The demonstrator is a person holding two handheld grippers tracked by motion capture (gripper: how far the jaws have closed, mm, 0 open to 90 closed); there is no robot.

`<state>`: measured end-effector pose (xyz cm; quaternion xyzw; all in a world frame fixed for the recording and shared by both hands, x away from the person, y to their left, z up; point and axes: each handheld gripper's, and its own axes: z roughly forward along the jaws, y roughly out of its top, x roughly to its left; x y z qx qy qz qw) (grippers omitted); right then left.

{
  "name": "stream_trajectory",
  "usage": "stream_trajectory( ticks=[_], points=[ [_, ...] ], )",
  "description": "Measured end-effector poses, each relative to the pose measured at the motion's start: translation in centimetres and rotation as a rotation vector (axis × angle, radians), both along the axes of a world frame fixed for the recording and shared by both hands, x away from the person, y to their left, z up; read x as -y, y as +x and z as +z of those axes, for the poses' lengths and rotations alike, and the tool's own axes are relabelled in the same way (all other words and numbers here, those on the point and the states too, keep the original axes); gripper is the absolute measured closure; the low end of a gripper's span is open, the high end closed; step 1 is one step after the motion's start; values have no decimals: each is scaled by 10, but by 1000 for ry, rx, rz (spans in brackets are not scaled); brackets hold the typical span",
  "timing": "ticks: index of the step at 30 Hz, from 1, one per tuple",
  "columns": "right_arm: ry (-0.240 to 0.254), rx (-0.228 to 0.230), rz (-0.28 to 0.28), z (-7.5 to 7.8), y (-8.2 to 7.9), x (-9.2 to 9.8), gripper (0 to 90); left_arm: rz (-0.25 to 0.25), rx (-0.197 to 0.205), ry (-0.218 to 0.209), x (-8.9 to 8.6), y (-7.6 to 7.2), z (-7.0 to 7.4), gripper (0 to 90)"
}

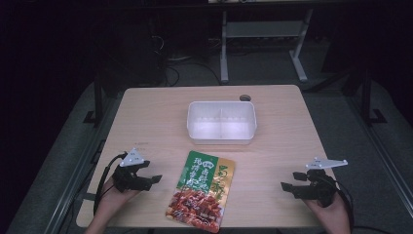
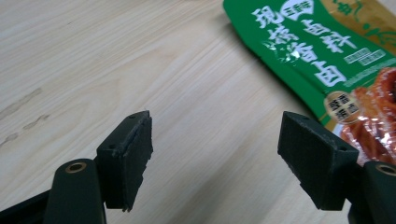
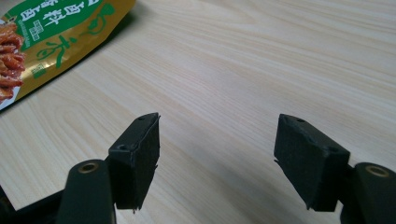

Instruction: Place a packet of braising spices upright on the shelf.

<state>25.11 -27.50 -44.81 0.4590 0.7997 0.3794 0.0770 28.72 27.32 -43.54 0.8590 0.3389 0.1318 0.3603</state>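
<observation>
Picking up the snack pouch (image 1: pixel 201 191), which lies flat on the surface (image 1: pixel 146 122) just in front of the white bin (image 1: pixel 221 122), goes best edge-first: left tongs (image 1: pixel 157 179) and right tongs (image 1: pixel 284 186), both wide and empty, flank it.

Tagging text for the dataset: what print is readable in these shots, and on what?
Snack pouch, green panel: large white Chinese characters in two columns, too glare-struck and tilted to quote with confidence.
Snack pouch, small round badge: four characters, blurred, unreadable.
Snack pouch, gold side: green characters, cut off and unreadable.
White bin, table, claws: no text.
</observation>
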Motion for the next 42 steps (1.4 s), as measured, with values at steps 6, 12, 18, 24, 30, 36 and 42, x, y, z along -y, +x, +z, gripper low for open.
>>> stream_trajectory(
  ticks=[6,12,18,24,30,36,42],
  points=[
    [-1,12,23,3,-1,-10,308,-44,-5,-2,11,-5,1,272],
    [-13,18,43,4,-2,-19,310,-82,-13,6,20,-7,0,313],
    [-21,17,57,4,-1,-26,310,-119,-24,6,28,-9,-1,340],
    [-13,18,70,5,0,-31,311,-149,-36,11,32,-10,-3,405],
    [-6,16,90,8,5,-38,313,-189,-51,16,40,-13,-4,470],
    [-25,8,125,13,15,-51,314,-219,-59,20,46,-15,-4,516],
    [-41,-5,163,15,25,-66,314,-242,-66,37,51,-17,-6,570]
  ],
)
